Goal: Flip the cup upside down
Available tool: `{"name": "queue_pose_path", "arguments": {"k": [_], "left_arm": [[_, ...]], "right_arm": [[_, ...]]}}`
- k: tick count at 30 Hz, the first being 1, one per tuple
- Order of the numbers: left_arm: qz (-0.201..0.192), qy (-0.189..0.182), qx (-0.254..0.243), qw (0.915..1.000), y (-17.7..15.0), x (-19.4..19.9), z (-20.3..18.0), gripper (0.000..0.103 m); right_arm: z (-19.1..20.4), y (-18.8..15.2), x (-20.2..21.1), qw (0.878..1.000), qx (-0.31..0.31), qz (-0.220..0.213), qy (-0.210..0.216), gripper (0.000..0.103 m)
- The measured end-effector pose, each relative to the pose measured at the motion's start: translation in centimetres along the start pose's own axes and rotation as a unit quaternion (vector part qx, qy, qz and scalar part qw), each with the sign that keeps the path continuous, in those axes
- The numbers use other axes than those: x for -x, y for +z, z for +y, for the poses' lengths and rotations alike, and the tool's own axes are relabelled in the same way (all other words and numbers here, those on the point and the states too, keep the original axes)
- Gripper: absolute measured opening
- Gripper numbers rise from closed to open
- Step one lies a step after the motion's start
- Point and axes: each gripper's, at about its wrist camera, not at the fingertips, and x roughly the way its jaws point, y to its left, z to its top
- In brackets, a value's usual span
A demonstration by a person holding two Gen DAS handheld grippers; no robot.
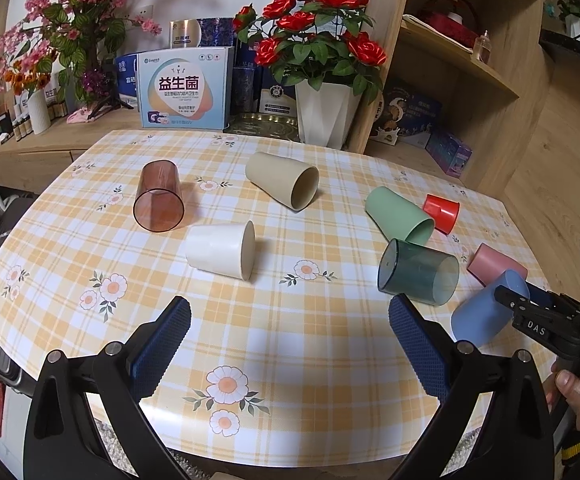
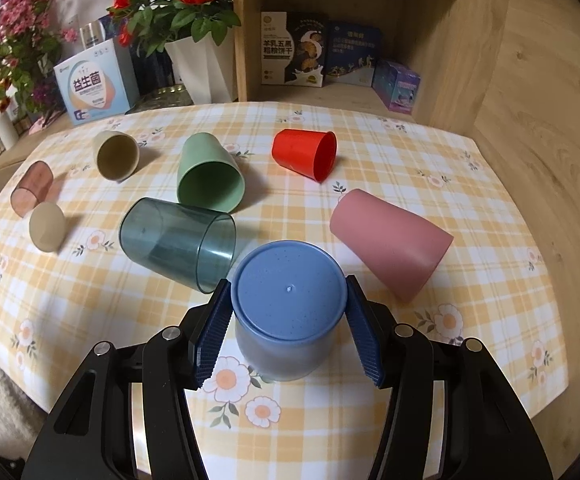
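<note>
The right tongs (image 2: 288, 316) grip the blue cup (image 2: 288, 304) by its sides at the near edge of the desk (image 2: 470, 184), base tilted up toward the camera, so its flip looks partly done. The left tongs (image 1: 290, 336) hang wide and empty. Farther out, the teal (image 2: 178, 240), pink (image 2: 390, 240), green (image 2: 210, 180) and red (image 2: 304, 154) cups lie on their sides, unturned.
</note>
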Motion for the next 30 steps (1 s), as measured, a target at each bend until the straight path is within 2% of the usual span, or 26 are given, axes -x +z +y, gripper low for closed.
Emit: {"name": "queue_pose_path", "arguments": {"k": [4, 10, 12, 13, 14, 18, 21, 30], "left_arm": [[-0.01, -0.006, -0.016, 0.9998, 0.7, 0.9, -0.3, 0.097], [-0.071, 0.004, -0.051, 0.9962, 3.2, 4.9, -0.3, 0.097], [-0.093, 0.0, -0.06, 0.9938, 4.1, 6.8, -0.1, 0.097], [-0.103, -0.006, -0.062, 0.9927, 4.5, 7.8, 0.2, 0.097], [-0.108, -0.008, -0.064, 0.992, 4.8, 8.5, 0.3, 0.097], [-0.135, -0.005, -0.079, 0.9876, 5.6, 11.4, 0.5, 0.097], [-0.151, -0.019, -0.092, 0.9841, 5.8, 13.4, 0.4, 0.097], [-0.17, -0.025, -0.102, 0.9799, 5.5, 16.0, -0.6, 0.097]], "right_arm": [[-0.2, 0.5, 1.2, 1.0, -0.015, -0.009, 0.007, 0.055], [-0.3, 1.6, 6.2, 0.998, -0.034, -0.055, 0.012, 0.071], [-0.2, 1.9, 8.6, 0.996, -0.039, -0.078, 0.021, 0.072], [-0.2, 2.0, 9.7, 0.995, -0.04, -0.088, 0.025, 0.077], [-0.1, 2.1, 11.1, 0.994, -0.039, -0.102, 0.029, 0.089], [0.6, 2.0, 15.5, 0.989, -0.035, -0.14, 0.037, 0.089], [1.0, 1.6, 18.3, 0.984, -0.041, -0.167, 0.049, 0.089], [1.6, 1.2, 21.3, 0.981, -0.046, -0.182, 0.051, 0.089]]}}
